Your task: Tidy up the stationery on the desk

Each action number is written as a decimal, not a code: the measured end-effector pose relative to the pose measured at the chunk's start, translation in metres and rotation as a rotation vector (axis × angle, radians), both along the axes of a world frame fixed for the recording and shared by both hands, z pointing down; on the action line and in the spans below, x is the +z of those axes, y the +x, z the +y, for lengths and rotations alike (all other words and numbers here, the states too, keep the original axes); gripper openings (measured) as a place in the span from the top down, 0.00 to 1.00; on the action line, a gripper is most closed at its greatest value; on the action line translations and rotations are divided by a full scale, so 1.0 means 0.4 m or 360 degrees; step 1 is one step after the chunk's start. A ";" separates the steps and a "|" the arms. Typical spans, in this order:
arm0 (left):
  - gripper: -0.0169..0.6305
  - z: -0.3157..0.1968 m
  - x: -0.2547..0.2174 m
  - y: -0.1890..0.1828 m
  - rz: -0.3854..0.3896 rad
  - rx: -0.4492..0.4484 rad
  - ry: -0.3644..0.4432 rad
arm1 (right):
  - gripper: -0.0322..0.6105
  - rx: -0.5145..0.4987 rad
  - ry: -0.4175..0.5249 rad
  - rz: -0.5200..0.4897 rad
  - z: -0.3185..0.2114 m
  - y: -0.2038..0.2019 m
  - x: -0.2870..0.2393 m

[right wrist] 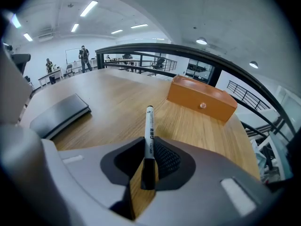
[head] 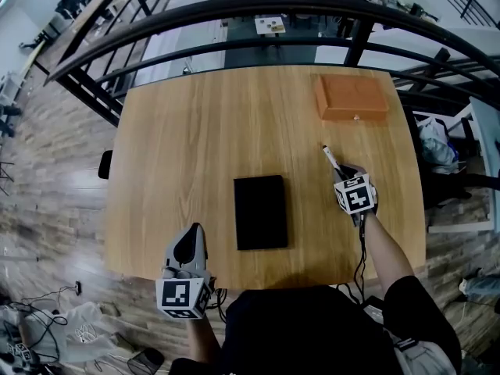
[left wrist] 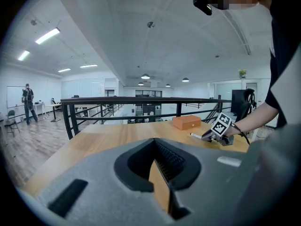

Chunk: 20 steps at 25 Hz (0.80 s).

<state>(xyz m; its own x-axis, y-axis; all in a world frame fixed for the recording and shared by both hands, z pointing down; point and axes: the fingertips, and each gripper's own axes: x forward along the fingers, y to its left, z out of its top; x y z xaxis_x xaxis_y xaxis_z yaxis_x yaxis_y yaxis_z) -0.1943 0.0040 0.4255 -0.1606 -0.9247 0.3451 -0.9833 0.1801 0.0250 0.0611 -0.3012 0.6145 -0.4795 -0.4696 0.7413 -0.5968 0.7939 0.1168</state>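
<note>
Light wooden desk (head: 195, 131): 1 flat black rectangular notebook (head: 260, 212) near the middle, 1 orange wooden box (head: 351, 96) at the far right corner. The two are well apart.

1 white-barrelled marker pen (right wrist: 149, 128), its black end clamped in the right gripper (right wrist: 149, 160). The jaws are partly closed onto it and the pen points toward the box.

Left gripper (left wrist: 162, 173) at the near edge, jaws fully together, holding nothing.

Black metal railing (head: 234, 10) beyond the desk.

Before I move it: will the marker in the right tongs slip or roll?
The marker is round and smooth, so it probably rolls if set down. The right tongs grip it near one end, so it may pivot. Slim barrel: likely light.
</note>
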 end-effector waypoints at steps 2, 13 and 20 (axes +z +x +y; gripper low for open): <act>0.98 -0.001 0.001 0.001 0.0003 0.0009 0.0002 | 0.83 0.0023 0.0002 -0.0053 0.012 -0.001 -0.020; 0.98 -0.050 0.007 0.026 -0.0002 0.0171 0.0019 | 0.83 0.0194 -0.0024 -0.0273 0.107 0.035 -0.100; 0.98 -0.086 0.020 0.041 0.0012 0.0289 0.0018 | 0.83 0.0323 -0.0089 -0.0400 0.175 0.056 -0.125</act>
<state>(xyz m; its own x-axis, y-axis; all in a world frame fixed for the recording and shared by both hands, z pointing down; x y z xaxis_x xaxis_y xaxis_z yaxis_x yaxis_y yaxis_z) -0.1778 -0.0303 0.4336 0.0121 -0.9420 0.3353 -0.9994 -0.0009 0.0335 0.0833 -0.2313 0.5644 -0.5516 -0.5365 0.6387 -0.7482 0.6567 -0.0946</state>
